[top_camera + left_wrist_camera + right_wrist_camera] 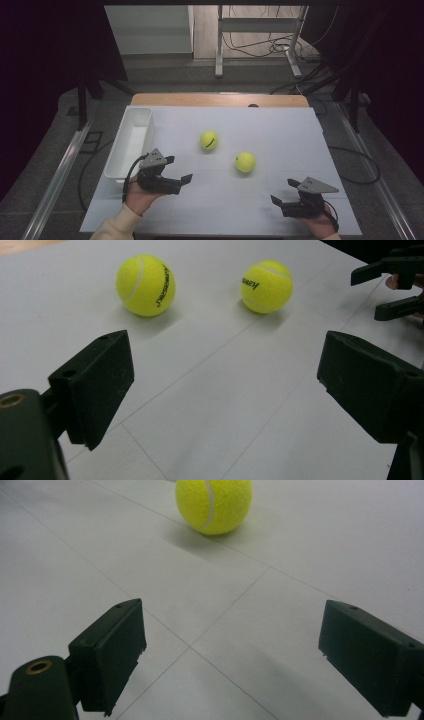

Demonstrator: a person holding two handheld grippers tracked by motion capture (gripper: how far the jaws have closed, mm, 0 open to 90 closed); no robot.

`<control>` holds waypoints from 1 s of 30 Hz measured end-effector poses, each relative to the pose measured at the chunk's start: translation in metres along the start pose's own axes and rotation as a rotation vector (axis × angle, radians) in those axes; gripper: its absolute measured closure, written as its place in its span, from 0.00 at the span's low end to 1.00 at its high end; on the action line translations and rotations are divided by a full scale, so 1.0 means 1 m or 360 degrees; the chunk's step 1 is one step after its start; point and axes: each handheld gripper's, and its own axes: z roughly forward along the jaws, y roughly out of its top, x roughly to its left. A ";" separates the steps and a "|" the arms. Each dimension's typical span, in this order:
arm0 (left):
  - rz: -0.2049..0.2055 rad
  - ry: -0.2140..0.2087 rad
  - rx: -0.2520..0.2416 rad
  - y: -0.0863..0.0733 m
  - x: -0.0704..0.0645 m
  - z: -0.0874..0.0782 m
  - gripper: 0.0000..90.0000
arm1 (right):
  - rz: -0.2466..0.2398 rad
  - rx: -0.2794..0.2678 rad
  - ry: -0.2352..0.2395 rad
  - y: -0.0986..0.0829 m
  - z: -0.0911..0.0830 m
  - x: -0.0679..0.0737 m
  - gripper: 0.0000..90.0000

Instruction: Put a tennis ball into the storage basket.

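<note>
Ball (pixel 245 162) lies ahead of right hand-held gripper (pixel 284 192), apart.

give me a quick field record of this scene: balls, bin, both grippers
balls: two yellow tennis balls, far ball and near ball, apart on the white table
bin: white bin at table's left edge, nothing seen inside
left gripper: open, beside the bin, holding nothing
right gripper: open, holding nothing, jaws pointing toward near ball
</note>
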 end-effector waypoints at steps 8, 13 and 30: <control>0.0018 -0.0001 -0.0006 0.010 0.000 0.003 0.10 | 0.0000 0.0001 -0.0008 0.000 0.000 0.000 0.13; 0.0022 -0.0001 -0.0001 0.016 0.001 0.008 0.10 | 0.0006 -0.0003 -0.0018 0.000 -0.001 -0.001 0.13; 0.0014 -0.0014 0.0015 0.036 0.006 0.026 0.10 | -0.0007 0.0014 -0.0026 -0.001 0.001 0.000 0.14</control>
